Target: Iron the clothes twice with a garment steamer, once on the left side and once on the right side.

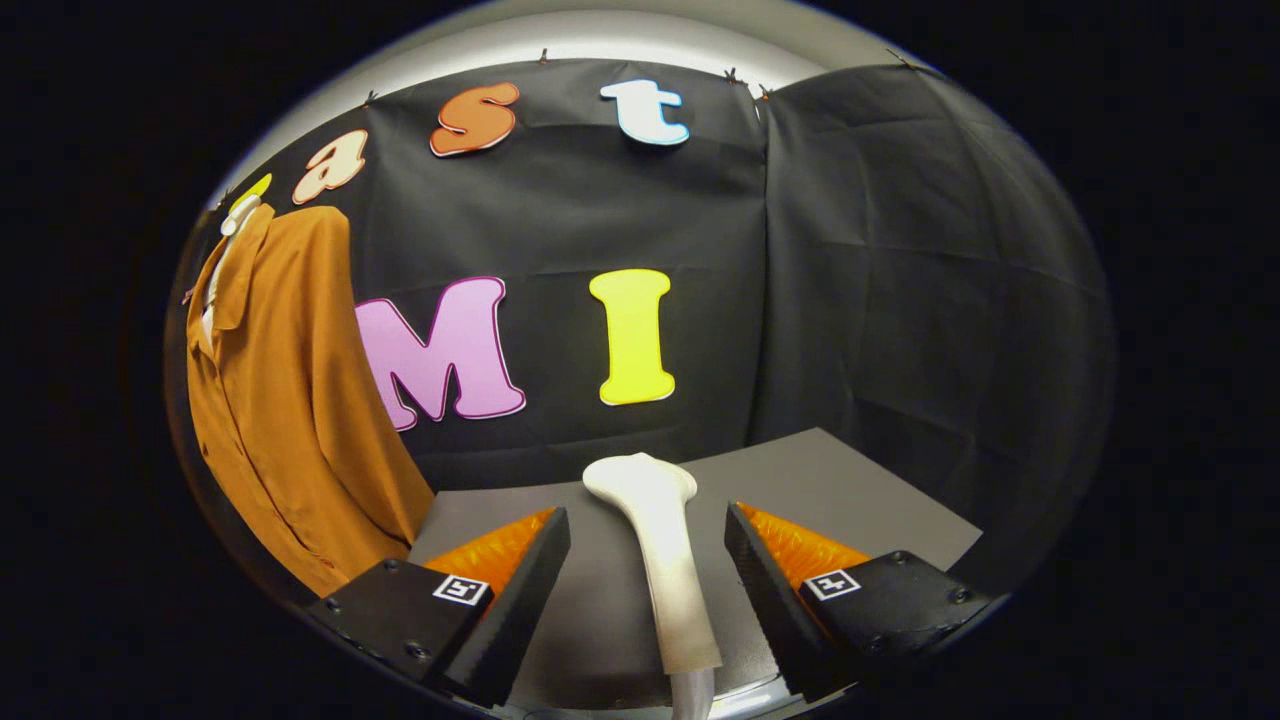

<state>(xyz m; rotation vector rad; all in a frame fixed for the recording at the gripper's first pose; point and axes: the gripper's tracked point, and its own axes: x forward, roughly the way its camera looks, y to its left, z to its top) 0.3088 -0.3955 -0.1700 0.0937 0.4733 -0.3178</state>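
Between the wide-open, empty jaws, white steamer lies lengthwise on the table, head pointing away.

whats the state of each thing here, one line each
white handheld garment steamer: lying on the grey table, between the open fingers, not gripped
orange-brown shirt: hanging at the black cloth wall, off to the left beyond the fingers
grey table: bearing the steamer
gripper: open, fingers either side of the steamer

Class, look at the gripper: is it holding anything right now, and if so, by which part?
Nothing is held. The gripper is open, its fingers apart on either side of the steamer, which lies on the table between them, untouched.
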